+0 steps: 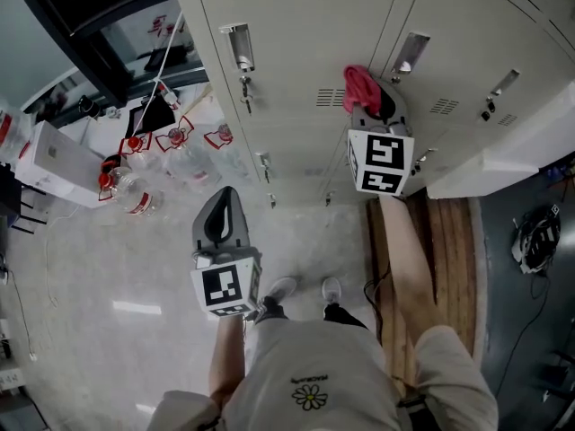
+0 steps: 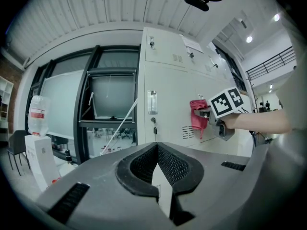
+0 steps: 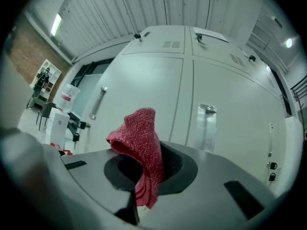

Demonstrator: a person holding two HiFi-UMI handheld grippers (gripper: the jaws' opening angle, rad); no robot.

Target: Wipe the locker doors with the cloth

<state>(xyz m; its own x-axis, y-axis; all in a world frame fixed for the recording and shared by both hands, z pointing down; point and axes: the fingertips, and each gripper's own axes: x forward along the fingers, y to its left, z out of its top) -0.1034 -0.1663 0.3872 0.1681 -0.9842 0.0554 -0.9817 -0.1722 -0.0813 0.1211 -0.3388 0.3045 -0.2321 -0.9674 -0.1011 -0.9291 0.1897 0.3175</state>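
Cloth [image 1: 361, 86], red, is pinched in the right claw [image 1: 379, 104], up against the pale locker doors [image 1: 296, 43]. The left claw [image 1: 225, 199] hangs lower, clenched on nothing, apart from them.

The locker doors [image 1: 305, 52] fill the top of the head view, from centre to right edge. The cloth [image 1: 361, 85] sits at upper centre, between the right gripper's [image 1: 375, 104] jaws and close before a door. The left gripper [image 1: 221, 212] lies lower and further left, well apart from the doors, over the floor [image 1: 296, 232]. Water bottles [image 1: 135, 196] stand at the frame's left, below a window [image 1: 108, 34] in the upper left corner. A wooden board [image 1: 449, 250] runs down the lower right, beside the lockers' foot.
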